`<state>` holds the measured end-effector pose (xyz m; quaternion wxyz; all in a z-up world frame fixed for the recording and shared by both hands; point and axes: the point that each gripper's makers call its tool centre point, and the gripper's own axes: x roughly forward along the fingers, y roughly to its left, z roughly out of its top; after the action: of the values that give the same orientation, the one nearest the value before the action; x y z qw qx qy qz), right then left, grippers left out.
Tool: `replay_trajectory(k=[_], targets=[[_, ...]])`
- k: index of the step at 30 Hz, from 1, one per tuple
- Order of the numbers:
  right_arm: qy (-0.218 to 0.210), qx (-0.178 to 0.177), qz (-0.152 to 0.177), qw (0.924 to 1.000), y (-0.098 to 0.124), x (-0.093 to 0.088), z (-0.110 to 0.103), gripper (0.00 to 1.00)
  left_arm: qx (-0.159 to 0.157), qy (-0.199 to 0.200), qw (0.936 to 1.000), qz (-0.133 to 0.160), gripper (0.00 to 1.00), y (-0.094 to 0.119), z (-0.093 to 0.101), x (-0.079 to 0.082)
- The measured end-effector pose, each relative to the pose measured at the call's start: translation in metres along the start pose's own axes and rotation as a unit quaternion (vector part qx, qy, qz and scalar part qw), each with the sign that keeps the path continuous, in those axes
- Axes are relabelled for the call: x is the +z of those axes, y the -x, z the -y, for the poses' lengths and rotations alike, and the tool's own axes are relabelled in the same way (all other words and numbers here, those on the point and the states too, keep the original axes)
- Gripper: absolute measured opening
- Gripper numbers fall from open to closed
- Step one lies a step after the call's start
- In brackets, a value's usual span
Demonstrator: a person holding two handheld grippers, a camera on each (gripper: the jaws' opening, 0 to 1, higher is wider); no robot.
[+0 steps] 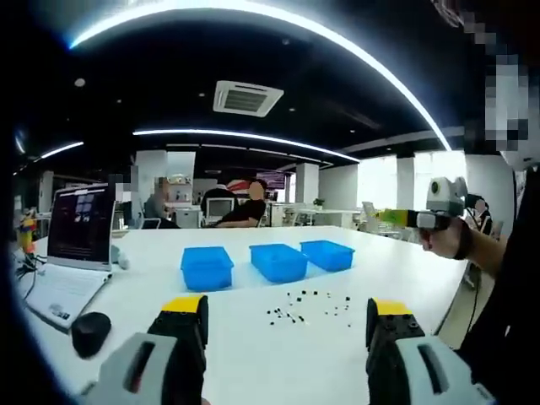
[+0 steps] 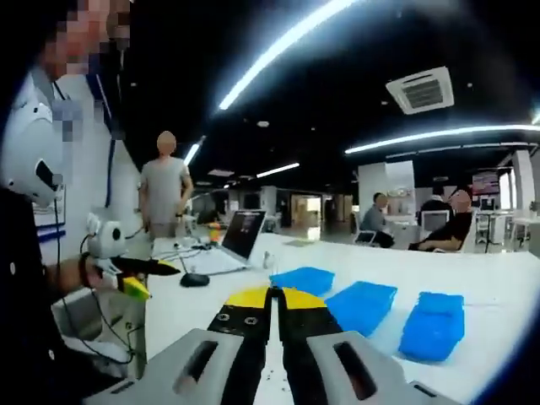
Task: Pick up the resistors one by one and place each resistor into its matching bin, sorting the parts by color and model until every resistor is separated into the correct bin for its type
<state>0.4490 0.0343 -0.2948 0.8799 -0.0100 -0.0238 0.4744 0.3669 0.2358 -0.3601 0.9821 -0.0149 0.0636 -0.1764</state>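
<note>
**Resistors loose on the counter, both tongs empty**

In the left gripper view, going left to right: an open laptop (image 1: pixel 78 245) stands at the counter's (image 1: pixel 422 270) left edge with a black mouse (image 1: pixel 90 332) just in front of it; three blue bins (image 1: pixel 278 261) sit in a row across the middle; the resistors (image 1: pixel 308 307) lie scattered as small dark specks on the white surface just in front of the bins, ahead of the left tongs (image 1: pixel 291 325) and between the lines of their two yellow-tipped jaws; those jaws stand wide apart with nothing held; the right tongs (image 1: pixel 396 217) are raised at the far right in a person's hand (image 1: pixel 447 240), well above the counter and apart from the resistors.

In the right gripper view, the left tongs (image 2: pixel 139 278) show at the left in a hand; the right tongs (image 2: pixel 274 297) have their jaws pressed together on nothing; the three bins (image 2: pixel 363 305) lie just beyond and to the right.
</note>
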Motion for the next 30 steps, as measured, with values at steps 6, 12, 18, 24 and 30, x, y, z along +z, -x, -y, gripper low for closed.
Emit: replay_trajectory(k=[6, 12, 18, 24, 30], targets=[[0.006, 0.016, 0.008, 0.9998, -0.042, 0.015, 0.004, 0.06, 0.012, 0.006, 0.9999, 0.006, 0.77, 0.005, -0.004, -0.001], [0.018, 0.041, 0.005, 0.999, -0.12, 0.031, 0.008, 0.06, 0.044, 0.019, 0.9987, 0.014, 0.77, 0.007, -0.015, 0.0], [0.039, 0.064, -0.025, 0.9969, -0.213, 0.029, 0.014, 0.06, 0.077, 0.015, 0.9966, 0.025, 0.77, 0.012, -0.029, 0.008], [0.072, 0.039, -0.058, 0.995, -0.283, 0.009, 0.035, 0.06, 0.088, 0.011, 0.9956, 0.028, 0.77, 0.016, -0.034, 0.013], [0.051, 0.019, -0.089, 0.9946, -0.329, -0.017, 0.047, 0.06, 0.106, 0.014, 0.9939, 0.028, 0.77, 0.023, -0.042, 0.014]])
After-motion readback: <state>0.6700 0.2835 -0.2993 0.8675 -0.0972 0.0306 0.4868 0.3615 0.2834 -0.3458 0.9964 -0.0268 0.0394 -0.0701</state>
